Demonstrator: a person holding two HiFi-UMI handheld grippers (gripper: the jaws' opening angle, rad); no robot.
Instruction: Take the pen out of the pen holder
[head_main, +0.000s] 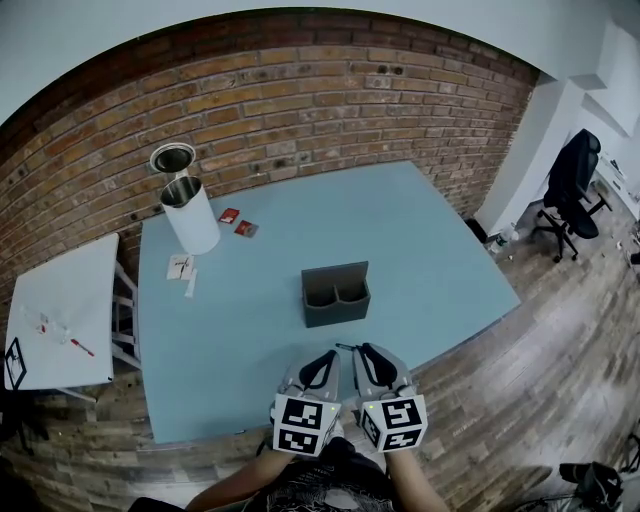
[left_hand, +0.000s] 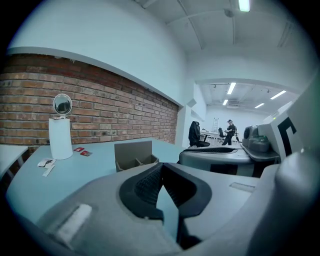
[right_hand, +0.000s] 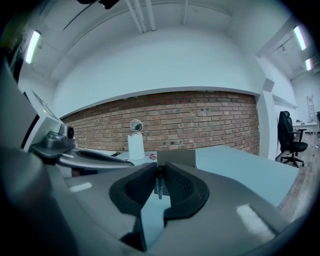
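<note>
The grey pen holder (head_main: 335, 300) stands near the middle of the blue table (head_main: 430, 250), and its two compartments look empty from above. Both grippers hover side by side at the table's near edge, short of the holder. My right gripper (head_main: 362, 349) is shut on a thin dark pen (head_main: 347, 347). In the right gripper view the pen (right_hand: 159, 186) stands upright between the pads, in front of the holder (right_hand: 175, 157). My left gripper (head_main: 330, 355) is shut, tips touching, with nothing in it. In the left gripper view the holder (left_hand: 132, 152) lies ahead to the left.
A white cylinder bin (head_main: 190, 215) with a round mirror behind it stands at the table's far left, by red packets (head_main: 238, 224) and paper slips (head_main: 181, 266). A white side table (head_main: 60, 310) is to the left. An office chair (head_main: 572, 190) stands far right. A brick wall runs behind.
</note>
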